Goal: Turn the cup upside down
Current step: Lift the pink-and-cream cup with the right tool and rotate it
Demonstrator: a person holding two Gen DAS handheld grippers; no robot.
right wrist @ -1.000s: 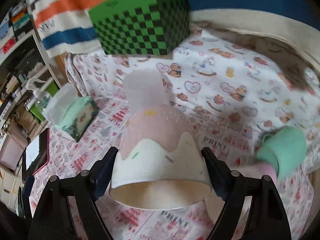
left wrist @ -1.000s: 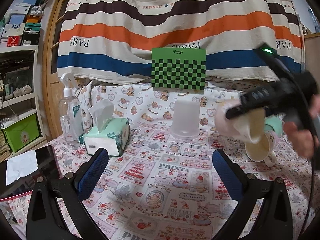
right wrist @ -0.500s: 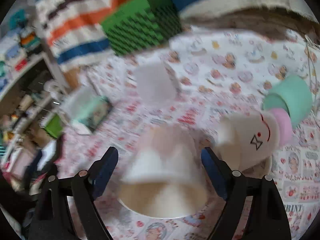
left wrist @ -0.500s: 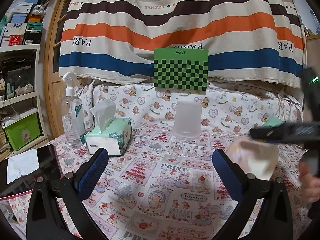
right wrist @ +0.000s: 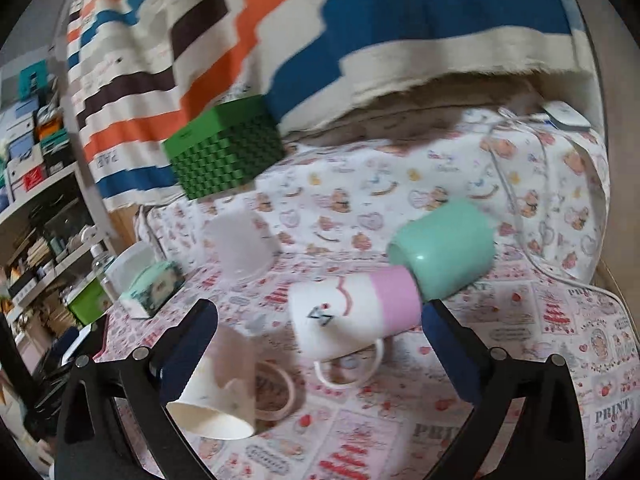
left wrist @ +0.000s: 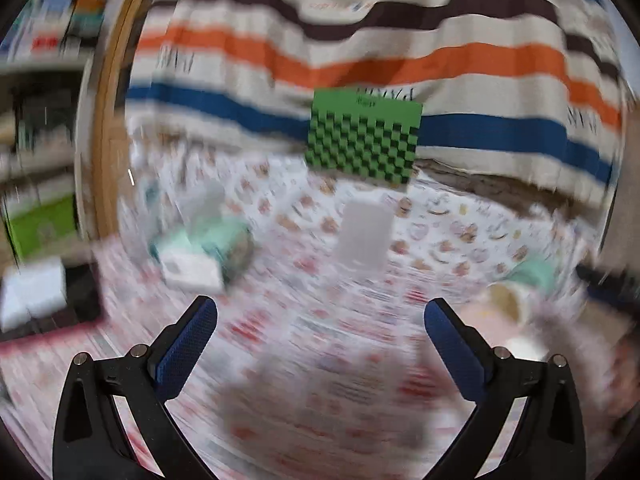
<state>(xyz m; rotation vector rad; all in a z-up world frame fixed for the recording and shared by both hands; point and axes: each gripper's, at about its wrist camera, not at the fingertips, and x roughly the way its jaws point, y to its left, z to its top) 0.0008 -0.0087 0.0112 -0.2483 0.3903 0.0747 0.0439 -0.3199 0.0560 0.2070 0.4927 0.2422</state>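
Observation:
In the right wrist view my right gripper (right wrist: 320,320) is open and holds nothing. The pink-and-cream paper cup (right wrist: 218,390) sits tilted against the left finger (right wrist: 188,340), its open mouth facing down and toward the camera, apparently resting on the tablecloth. A white-and-pink mug (right wrist: 352,316) lies on its side between the fingers, with a mint green cup (right wrist: 444,248) behind it. The left wrist view is badly blurred; my left gripper (left wrist: 320,320) is open and empty over the tablecloth. The cups show as a blur at its right edge (left wrist: 508,300).
A frosted plastic cup (right wrist: 240,244) stands upside down further back, also visible in the left wrist view (left wrist: 364,236). A tissue box (right wrist: 152,288) and spray bottle sit at the left. A tape roll (right wrist: 276,392) lies beside the paper cup. A green checkered box (right wrist: 224,152) stands behind.
The right gripper has opened and let go of the paper cup, which now sits against its left finger. The left gripper is moving fast, blurring its view.

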